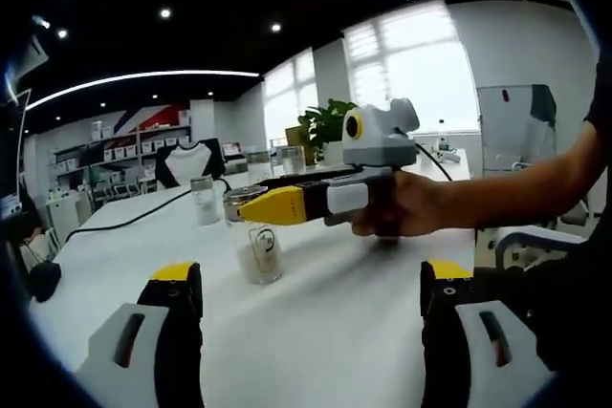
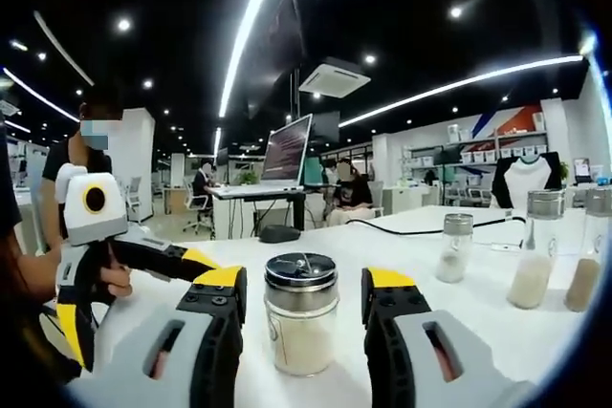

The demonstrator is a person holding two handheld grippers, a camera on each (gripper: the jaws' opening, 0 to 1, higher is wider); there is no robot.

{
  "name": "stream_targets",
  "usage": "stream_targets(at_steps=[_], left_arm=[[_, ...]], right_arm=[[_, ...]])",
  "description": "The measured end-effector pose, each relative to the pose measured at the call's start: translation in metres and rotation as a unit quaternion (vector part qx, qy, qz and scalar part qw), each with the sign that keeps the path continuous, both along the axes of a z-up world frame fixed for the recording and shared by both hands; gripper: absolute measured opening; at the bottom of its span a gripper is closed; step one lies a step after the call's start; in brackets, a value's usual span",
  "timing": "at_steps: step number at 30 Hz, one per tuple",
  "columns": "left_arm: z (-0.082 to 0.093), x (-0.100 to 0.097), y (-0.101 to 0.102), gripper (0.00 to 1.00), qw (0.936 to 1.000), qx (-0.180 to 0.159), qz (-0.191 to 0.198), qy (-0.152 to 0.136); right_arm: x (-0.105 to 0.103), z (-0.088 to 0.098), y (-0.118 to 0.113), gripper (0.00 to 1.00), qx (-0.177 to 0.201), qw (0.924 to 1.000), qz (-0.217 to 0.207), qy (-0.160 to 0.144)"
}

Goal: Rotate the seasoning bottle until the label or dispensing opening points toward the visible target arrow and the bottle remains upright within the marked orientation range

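Observation:
The seasoning bottle point(image 2: 301, 332), clear glass with pale powder and a metal shaker cap, stands upright on the white table point(image 2: 478, 322). My right gripper point(image 2: 304, 284) is open, with a yellow-tipped jaw on each side of the bottle and a small gap on both sides. In the left gripper view the same bottle point(image 1: 260, 255) stands in mid-table with the right gripper point(image 1: 253, 203) reaching in from the right, held by a hand. My left gripper point(image 1: 311, 284) is open and holds nothing, some way short of the bottle. It also appears at the left of the right gripper view point(image 2: 139, 305).
Three more shaker bottles point(image 2: 455, 247) point(image 2: 535, 250) point(image 2: 585, 255) stand to the right on the table. A black cable point(image 2: 402, 226) runs across the far side. A monitor point(image 2: 287, 150) and desks lie beyond. Other glass jars point(image 1: 204, 200) stand behind the bottle.

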State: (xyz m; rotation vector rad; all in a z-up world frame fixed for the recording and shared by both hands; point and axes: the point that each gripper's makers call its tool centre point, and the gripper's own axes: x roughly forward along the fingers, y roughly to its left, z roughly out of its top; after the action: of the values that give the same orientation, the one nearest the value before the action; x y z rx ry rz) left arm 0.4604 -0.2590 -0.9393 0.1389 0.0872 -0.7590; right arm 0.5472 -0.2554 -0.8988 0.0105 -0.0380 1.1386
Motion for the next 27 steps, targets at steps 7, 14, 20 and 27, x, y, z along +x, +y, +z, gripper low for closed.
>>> stream_targets(at_steps=[7, 14, 20, 27], left_arm=[[0.004, 0.001, 0.003, 1.00, 0.9998, -0.018, 0.008, 0.005], [0.013, 0.001, 0.009, 1.00, 0.9993, -0.032, 0.017, 0.002], [0.019, 0.003, 0.011, 1.00, 0.9990, -0.032, 0.031, -0.004], [0.024, 0.001, 0.004, 1.00, 0.9991, -0.030, 0.027, -0.012]], right_arm=[[0.024, 0.019, -0.018, 0.46, 0.015, 0.9988, -0.045, -0.010], [0.056, 0.023, -0.036, 0.50, 0.002, 0.9959, -0.090, 0.000], [0.075, 0.018, -0.038, 0.49, -0.037, 0.9946, -0.096, -0.002], [0.102, 0.008, -0.031, 0.50, -0.084, 0.9897, -0.113, -0.025]])
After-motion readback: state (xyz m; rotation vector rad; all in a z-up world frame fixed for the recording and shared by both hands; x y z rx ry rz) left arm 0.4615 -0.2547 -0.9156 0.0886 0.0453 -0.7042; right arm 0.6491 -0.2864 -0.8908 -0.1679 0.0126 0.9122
